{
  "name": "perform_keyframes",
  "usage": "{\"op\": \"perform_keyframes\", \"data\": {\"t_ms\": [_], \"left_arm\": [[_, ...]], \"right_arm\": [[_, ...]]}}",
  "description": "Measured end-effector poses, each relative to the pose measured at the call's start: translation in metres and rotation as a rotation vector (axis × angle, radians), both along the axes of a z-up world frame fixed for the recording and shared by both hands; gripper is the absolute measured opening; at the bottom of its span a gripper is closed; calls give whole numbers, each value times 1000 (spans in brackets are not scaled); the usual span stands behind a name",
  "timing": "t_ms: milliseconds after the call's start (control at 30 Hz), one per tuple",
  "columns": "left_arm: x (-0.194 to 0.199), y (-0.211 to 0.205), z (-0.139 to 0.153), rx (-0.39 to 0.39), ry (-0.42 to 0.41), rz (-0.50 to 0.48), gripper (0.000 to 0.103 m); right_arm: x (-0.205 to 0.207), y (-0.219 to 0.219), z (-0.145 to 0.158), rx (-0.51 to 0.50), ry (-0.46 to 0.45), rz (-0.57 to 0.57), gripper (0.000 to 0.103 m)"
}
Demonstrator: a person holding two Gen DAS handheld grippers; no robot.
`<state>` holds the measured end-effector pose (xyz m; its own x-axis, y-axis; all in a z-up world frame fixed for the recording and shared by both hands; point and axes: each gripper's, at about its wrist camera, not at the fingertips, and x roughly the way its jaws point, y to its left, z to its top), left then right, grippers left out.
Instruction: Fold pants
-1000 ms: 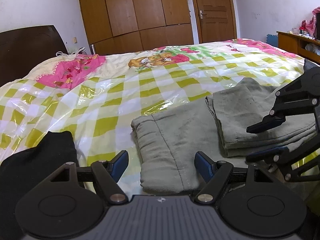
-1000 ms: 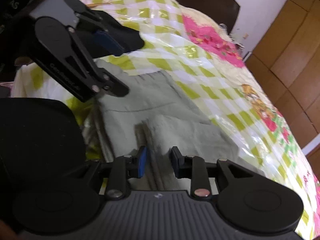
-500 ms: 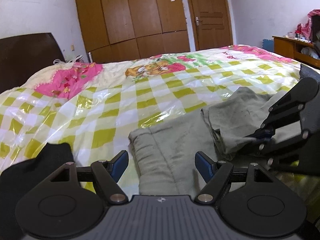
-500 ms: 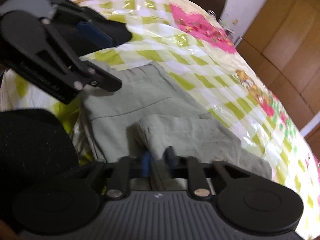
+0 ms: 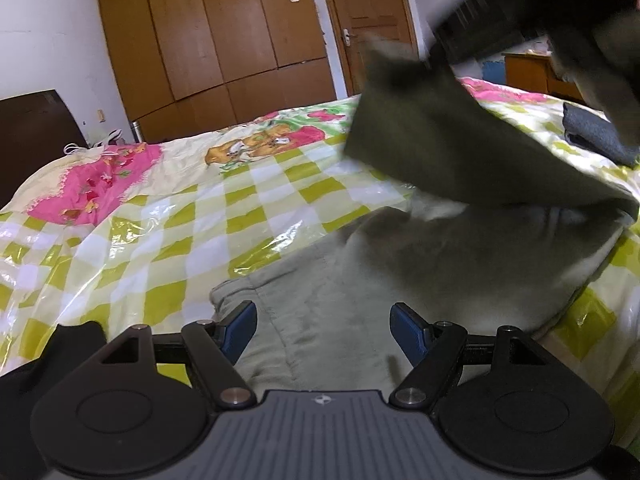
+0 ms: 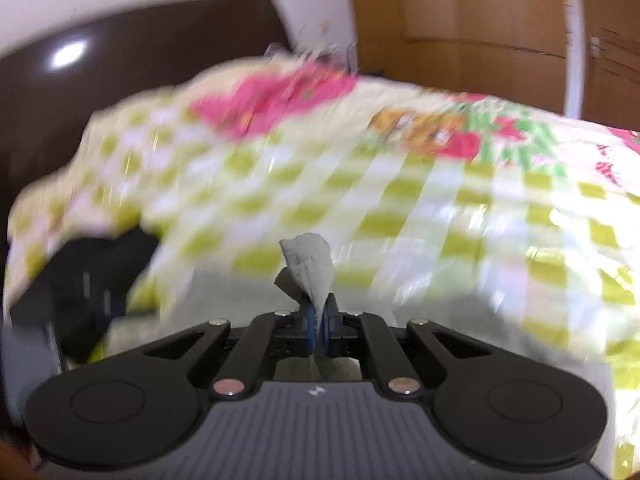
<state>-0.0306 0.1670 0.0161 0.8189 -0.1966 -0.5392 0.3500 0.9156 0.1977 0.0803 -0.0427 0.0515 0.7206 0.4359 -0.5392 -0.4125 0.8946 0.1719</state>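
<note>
Grey-green pants lie partly folded on the checked bedspread. My left gripper hovers open just above their near end, with cloth under the gap and nothing pinched. In the left wrist view the folded end of the pants hangs lifted in the air at the upper right, under the dark blurred shape of my right gripper. In the right wrist view my right gripper is shut on a bunched corner of the pants, which sticks up between the blue pads. That view is smeared by motion.
A black garment lies at the near left of the bed. A folded dark grey item rests at the far right. A dark headboard, wooden wardrobe and door stand behind the bed.
My right gripper closed on the folded end of the pants, rolled and lifted it off the bed up and toward the left. My left gripper stayed open over the near end.
</note>
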Motion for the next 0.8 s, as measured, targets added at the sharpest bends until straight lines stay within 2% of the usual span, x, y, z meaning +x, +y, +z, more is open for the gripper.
{"op": "perform_keyframes", "data": {"t_ms": [100,200,300,400,500,700,800], "left_arm": [[-5,8,-1,0,13,28,86],[-13,17,-4,11,37,58,86],[-20,24,-8,23,60,82,86],[-24,27,-12,38,86,93,86],[-24,25,-10,44,90,82,86],[-23,27,9,70,43,70,86],[-25,32,13,91,40,85,86]], "right_arm": [[7,2,33,53,-108,-4,4],[-1,35,44,20,-188,136,4],[-10,80,0,-105,-117,332,4],[-24,108,-55,-250,-63,455,4],[-29,112,-76,-277,-46,457,5],[-31,105,-51,-204,-112,430,5],[-32,111,-52,-201,-130,455,6]]}}
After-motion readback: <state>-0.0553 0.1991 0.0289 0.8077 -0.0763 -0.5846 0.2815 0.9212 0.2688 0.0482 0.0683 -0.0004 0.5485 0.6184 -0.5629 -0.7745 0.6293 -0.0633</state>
